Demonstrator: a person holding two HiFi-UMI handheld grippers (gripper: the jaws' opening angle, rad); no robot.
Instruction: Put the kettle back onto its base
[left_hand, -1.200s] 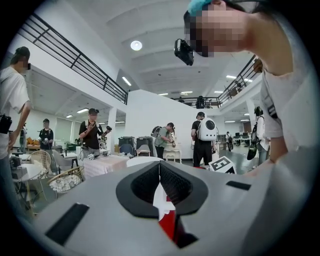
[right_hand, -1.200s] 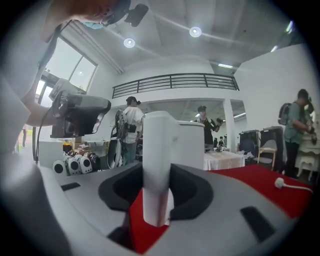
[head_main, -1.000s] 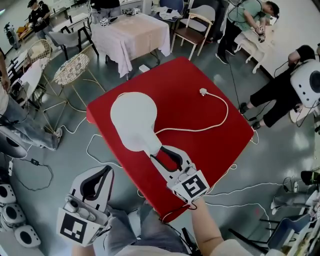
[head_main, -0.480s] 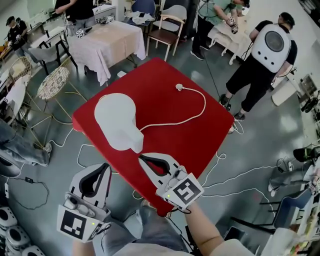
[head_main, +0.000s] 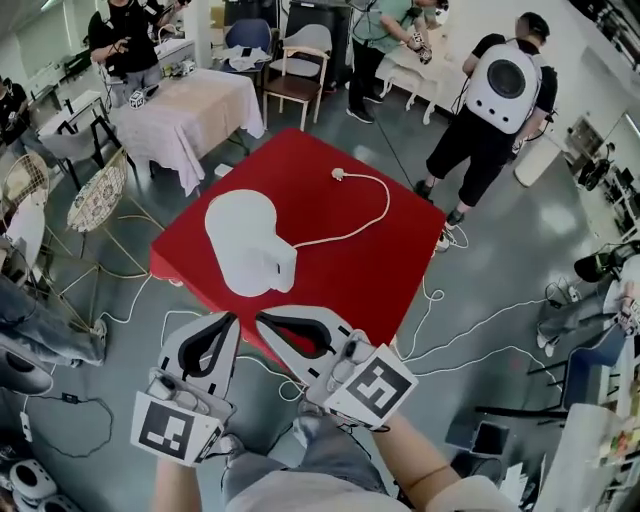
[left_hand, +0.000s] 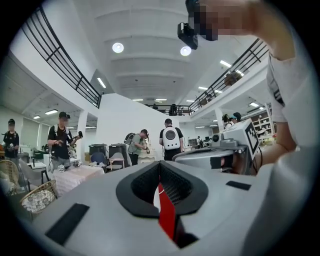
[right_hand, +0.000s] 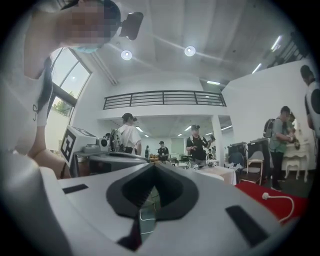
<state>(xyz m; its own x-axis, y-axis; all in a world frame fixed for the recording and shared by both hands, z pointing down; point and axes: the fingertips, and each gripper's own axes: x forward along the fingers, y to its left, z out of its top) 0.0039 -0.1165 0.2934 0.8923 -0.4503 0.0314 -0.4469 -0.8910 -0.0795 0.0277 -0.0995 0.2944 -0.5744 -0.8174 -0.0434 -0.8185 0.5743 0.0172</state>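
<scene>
Busy hall, red table (head_main: 340, 255): white kettle (head_main: 245, 240) sits by its left corner, cord (head_main: 372, 205) running to the far corner. My left gripper (head_main: 232, 318) and right gripper (head_main: 260, 320) hang off the near edge, both closed, empty.

The kettle (head_main: 247, 243) is so bright white that its lid and spout cannot be made out. Whether a base sits under it cannot be told. The white cord (head_main: 352, 215) slips out of sight behind the kettle. The left gripper (head_main: 231, 320) and right gripper (head_main: 260, 320) cover the red table's (head_main: 330, 270) near edge. Both arms run off the bottom.
</scene>
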